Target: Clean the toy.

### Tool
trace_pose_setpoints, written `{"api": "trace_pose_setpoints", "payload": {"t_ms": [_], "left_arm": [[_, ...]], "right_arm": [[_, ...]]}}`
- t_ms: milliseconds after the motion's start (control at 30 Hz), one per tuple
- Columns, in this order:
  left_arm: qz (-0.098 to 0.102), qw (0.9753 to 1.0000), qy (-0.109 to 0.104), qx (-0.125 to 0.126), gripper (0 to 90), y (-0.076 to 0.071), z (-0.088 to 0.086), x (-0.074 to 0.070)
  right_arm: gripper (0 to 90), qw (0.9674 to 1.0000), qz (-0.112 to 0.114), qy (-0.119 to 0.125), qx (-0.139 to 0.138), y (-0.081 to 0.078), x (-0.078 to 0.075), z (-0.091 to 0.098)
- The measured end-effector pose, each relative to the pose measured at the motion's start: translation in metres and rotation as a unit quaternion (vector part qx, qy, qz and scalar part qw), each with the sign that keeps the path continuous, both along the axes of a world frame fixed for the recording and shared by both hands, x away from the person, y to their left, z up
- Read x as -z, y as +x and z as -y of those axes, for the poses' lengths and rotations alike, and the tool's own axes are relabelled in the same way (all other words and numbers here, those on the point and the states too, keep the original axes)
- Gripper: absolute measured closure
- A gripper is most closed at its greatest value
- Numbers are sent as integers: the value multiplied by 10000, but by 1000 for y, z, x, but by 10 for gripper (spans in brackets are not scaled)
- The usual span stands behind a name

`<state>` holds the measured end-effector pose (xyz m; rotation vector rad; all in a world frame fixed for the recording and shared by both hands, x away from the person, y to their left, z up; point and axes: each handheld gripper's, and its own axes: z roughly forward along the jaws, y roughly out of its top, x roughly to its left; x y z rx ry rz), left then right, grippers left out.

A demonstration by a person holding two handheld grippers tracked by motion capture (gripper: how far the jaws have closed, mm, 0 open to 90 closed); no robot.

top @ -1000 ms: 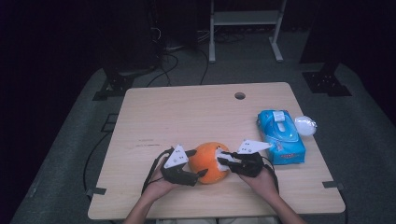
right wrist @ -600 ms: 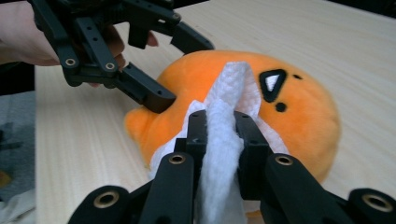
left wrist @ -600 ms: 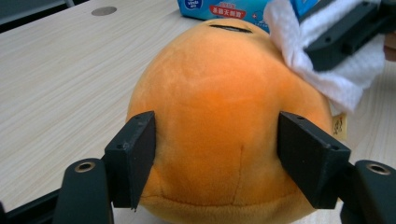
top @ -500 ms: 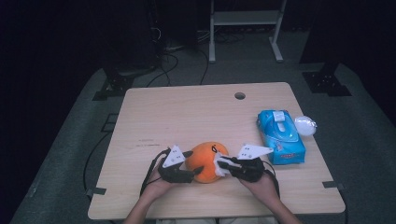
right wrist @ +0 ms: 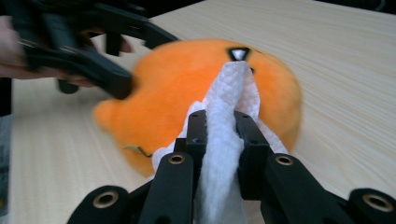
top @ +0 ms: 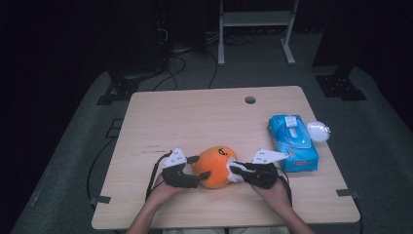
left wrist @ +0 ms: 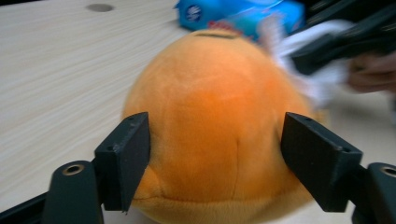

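Observation:
An orange plush toy (top: pixel 214 165) (left wrist: pixel 210 116) (right wrist: pixel 177 88) lies near the table's front edge. My left gripper (top: pixel 200 166) (left wrist: pixel 215 154) comes at it from the left. Its jaws stand on either side of the plush, and both pads dent its sides. Those jaws have just been opening a little, with the plush still between them. My right gripper (top: pixel 233 171) (right wrist: pixel 219 116) is shut on a white wipe (right wrist: pixel 229 93) (left wrist: pixel 317 79). The wipe's free end lies against the right side of the plush, by its small dark face mark.
A blue pack of wipes (top: pixel 292 144) (left wrist: pixel 233 14) lies at the right of the wooden table (top: pixel 195 117). A crumpled white ball (top: pixel 319 130) sits beside the pack at the table's right edge. A cable hole (top: pixel 250 100) is at the back, and dark stands and cables lie beyond.
The left gripper has shifted slightly and sunk a little around the plush. The right gripper has slid the wipe a short way left along the plush's side.

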<state>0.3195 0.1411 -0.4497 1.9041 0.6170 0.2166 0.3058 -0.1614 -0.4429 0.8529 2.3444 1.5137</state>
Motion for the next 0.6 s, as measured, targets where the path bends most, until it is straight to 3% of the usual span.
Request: {"api": "trace_pose_setpoints", "payload": {"t_ms": [33,100,200,267,300,367,400,467,533,600], "left_arm": [[4,10000,82,-33,269,0,2,1],[-5,9998,166,-127,319,1,3,2],[-57,9997,112,-231,349,2,3,3],[-36,9996,128,-241,350,2,4,4],[-34,9996,139,-242,350,2,4,3],[-99,9997,49,-210,339,3,2,4],[-175,9998,-104,-86,324,4,-2,4],[-328,9990,-283,-84,288,6,-4,3],[-358,9988,-318,-106,298,7,-4,4],[-369,9986,-288,-231,341,8,-4,4]], "right_arm": [[775,9999,-77,80,70,1,2,3],[776,10000,-23,68,7,-3,1,-2],[775,9992,119,76,-373,-14,-3,-18],[775,9986,175,30,-490,-17,-3,-24],[775,9975,379,-200,-557,-21,-4,-32],[776,9981,405,-189,-425,-17,-6,-28],[776,9987,383,-170,-299,-14,-6,-23],[775,9992,358,-163,-90,-9,-5,-14],[776,9994,316,-123,-35,-9,-4,-10],[776,9992,361,-123,-146,-13,-5,-15]]}}
